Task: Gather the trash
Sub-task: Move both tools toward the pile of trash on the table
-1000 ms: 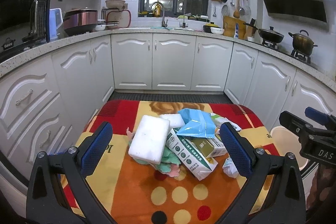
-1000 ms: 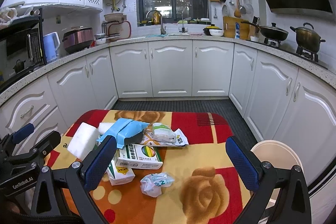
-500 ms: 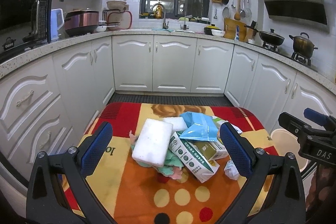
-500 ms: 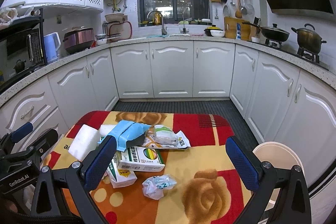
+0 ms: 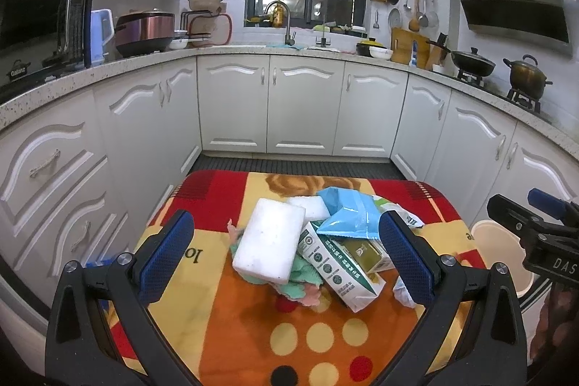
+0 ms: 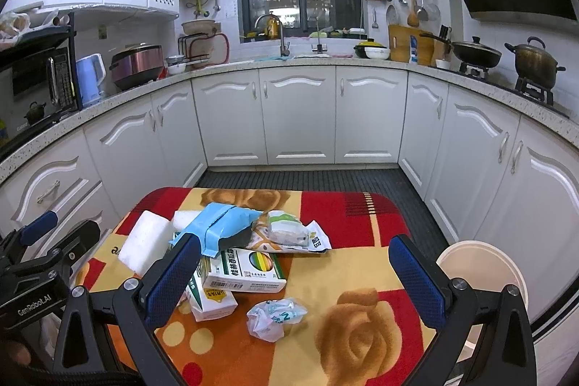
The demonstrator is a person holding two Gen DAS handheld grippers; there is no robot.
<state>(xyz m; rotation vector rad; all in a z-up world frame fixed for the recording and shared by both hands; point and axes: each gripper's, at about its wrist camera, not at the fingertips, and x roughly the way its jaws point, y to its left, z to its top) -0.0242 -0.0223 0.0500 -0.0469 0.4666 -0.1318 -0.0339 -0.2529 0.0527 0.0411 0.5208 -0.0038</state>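
Right, both grippers hang over the little table [image 6: 365, 216] with the flowered cloth, and neither has taken hold of anything. The left gripper [image 5: 286, 254] has its blue pads wide apart, framing the heap of trash from above; the right gripper [image 6: 295, 275] is spread just as wide, nothing between its fingers.

Take the big white foam block [image 5: 269, 243] as the marker. It lies tilted on top of the heap, at its left side. Under it a green and pink cloth [image 5: 302, 281] pokes out toward the near edge. Just behind it sits a smaller white block [image 5: 309, 207]. To its right a blue packet [image 5: 347, 214] rests over two cartons, a green-and-white carton [image 5: 336, 272] lying flat and a white medicine box [image 6: 249, 272]. Farther right of the block, apart from the heap, a crumpled plastic wrapper [image 6: 275, 315] lies alone on the cloth. Well to the right, off the table, stands a pale round bin [image 6: 481, 268] by the cabinets.
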